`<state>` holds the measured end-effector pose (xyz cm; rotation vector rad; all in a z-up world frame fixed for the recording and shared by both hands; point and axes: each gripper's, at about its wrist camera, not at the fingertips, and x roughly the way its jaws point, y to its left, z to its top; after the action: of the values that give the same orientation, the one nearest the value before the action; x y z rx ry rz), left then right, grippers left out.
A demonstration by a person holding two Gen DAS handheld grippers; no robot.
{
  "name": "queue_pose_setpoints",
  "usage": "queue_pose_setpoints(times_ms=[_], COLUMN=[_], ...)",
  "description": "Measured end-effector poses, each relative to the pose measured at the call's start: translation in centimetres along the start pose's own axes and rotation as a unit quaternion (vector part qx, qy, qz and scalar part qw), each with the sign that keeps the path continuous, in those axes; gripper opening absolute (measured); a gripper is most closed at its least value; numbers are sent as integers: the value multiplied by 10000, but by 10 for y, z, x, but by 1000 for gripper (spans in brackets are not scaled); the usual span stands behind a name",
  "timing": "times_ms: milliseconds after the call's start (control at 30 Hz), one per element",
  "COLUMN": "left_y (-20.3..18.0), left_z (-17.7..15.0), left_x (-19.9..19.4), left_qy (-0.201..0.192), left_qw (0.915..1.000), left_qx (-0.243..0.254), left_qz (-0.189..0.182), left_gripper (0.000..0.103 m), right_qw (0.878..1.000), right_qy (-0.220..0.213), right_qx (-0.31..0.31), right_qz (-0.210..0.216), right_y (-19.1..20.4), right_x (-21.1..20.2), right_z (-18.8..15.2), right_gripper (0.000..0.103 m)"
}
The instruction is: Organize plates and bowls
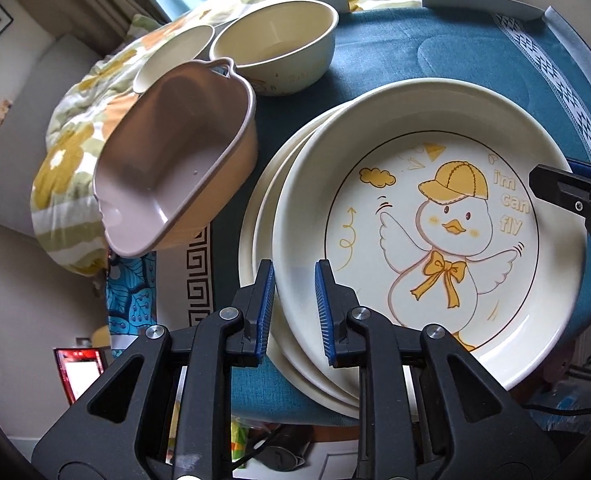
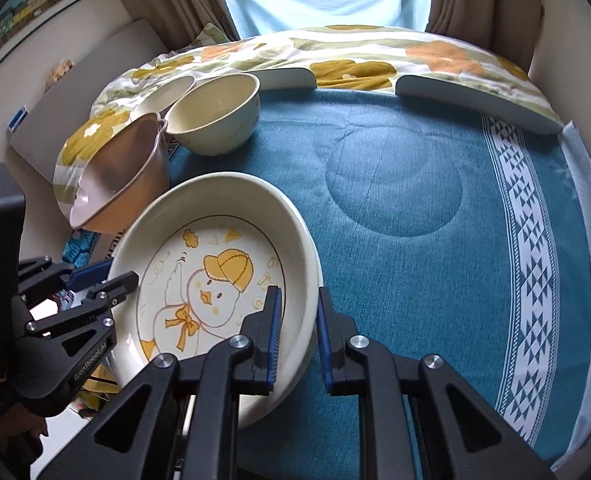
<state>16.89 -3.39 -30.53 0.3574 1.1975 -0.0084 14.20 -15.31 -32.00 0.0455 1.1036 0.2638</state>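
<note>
The duck plate (image 1: 435, 216) tops a plate stack at the blue-clothed surface's (image 2: 415, 160) near-left edge. Left tongs (image 1: 294, 308) straddle its 7 o'clock rim, right tongs (image 2: 298, 332) its 4 o'clock rim; both parted, not yet clenched.

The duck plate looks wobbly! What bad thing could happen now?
1. The duck plate has each gripper, left and right, straddling an opposite rim; if one slips, it may tip and fall.
2. The pink dish sits tilted at the table's edge, close beside the plate; a bump might knock it off.
3. The plate stack underneath lies near that same edge and could slide.
</note>
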Motion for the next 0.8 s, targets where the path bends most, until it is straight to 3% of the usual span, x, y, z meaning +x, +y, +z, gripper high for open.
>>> queue_pose_setpoints(times_ms=[233, 400, 700, 800], left_y=[-9, -23, -15, -5], left_z=[-3, -5, -3, -1], left_x=[-3, -1, -1, -2], left_qy=[-39, -112, -132, -126], left_qw=[9992, 9943, 9960, 9984], left_qx=[233, 601, 539, 367], left_qz=[316, 877, 706, 415], left_gripper=[19, 19, 18, 18], right_qw=[9993, 9993, 9991, 9997], right_qy=[2, 85, 64, 35], right_qx=[-268, -262, -275, -163], right_qz=[-272, -263, -313, -199], right_y=[7, 9, 10, 8], right_x=[2, 7, 8, 3], right_z=[-2, -4, -3, -2], right_gripper=[15, 15, 15, 15])
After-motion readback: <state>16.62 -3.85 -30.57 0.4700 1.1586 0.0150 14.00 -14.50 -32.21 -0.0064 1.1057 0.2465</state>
